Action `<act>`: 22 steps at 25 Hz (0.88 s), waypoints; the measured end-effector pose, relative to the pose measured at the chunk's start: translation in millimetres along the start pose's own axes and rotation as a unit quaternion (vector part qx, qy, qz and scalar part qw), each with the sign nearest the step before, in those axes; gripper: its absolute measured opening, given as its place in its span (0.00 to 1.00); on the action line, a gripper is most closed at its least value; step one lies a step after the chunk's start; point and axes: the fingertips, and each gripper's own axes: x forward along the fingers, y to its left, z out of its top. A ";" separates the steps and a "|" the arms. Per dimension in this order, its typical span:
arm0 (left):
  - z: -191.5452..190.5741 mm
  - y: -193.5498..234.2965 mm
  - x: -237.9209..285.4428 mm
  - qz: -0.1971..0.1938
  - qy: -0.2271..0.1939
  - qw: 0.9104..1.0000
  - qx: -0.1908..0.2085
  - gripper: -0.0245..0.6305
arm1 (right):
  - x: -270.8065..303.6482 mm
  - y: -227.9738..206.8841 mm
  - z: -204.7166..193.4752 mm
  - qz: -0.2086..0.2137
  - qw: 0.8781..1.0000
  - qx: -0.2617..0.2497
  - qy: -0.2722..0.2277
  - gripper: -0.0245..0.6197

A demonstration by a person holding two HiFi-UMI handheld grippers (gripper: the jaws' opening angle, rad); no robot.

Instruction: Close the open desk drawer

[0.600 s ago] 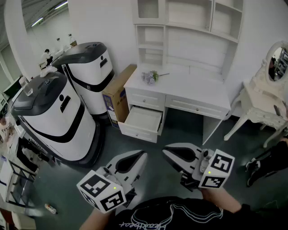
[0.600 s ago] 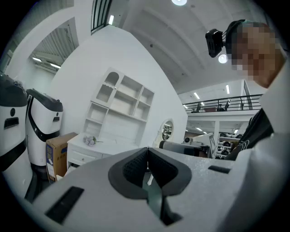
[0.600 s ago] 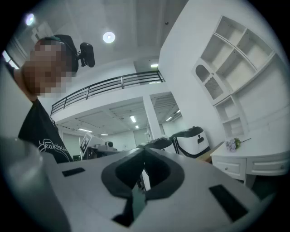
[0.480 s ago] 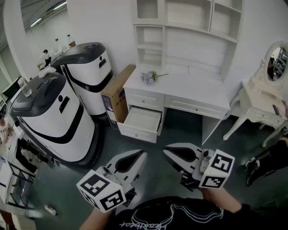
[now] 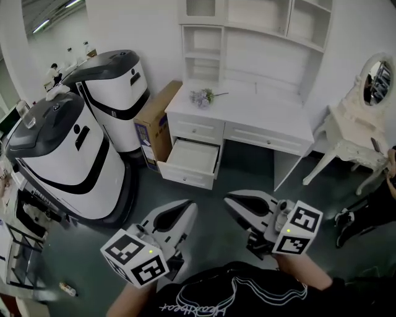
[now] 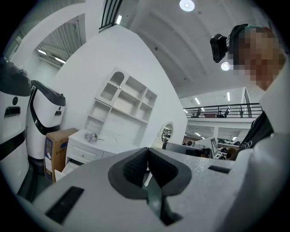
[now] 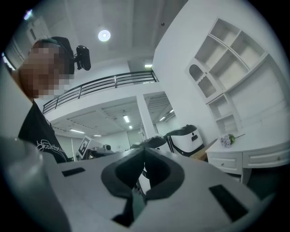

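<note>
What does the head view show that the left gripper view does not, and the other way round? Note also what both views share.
Only the head view: the bare inside of the open drawer, seen from above, and the marker cube on the left gripper.
Only the left gripper view: the ceiling lights, a balcony railing, the person's head camera, and the left gripper's jaws pressed together with nothing between them.
Both: the white desk, the flowers on it, the cardboard box beside it and the shelf unit above.
</note>
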 end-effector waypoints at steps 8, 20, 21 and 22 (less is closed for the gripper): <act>-24.2 25.2 7.7 0.000 0.010 1.000 -0.006 0.04 | 13.0 -24.6 -27.9 -0.006 1.000 0.021 0.008 0.05; -41.0 117.9 65.1 0.024 0.047 0.998 -0.045 0.04 | 54.2 -135.0 -49.4 -0.039 0.995 0.095 0.009 0.05; -39.9 128.3 73.0 0.027 0.049 0.997 -0.050 0.04 | 59.5 -147.6 -48.3 -0.040 0.994 0.099 0.011 0.05; -39.0 139.1 81.3 0.030 0.052 0.997 -0.055 0.04 | 65.3 -159.8 -47.3 -0.041 0.994 0.102 0.015 0.05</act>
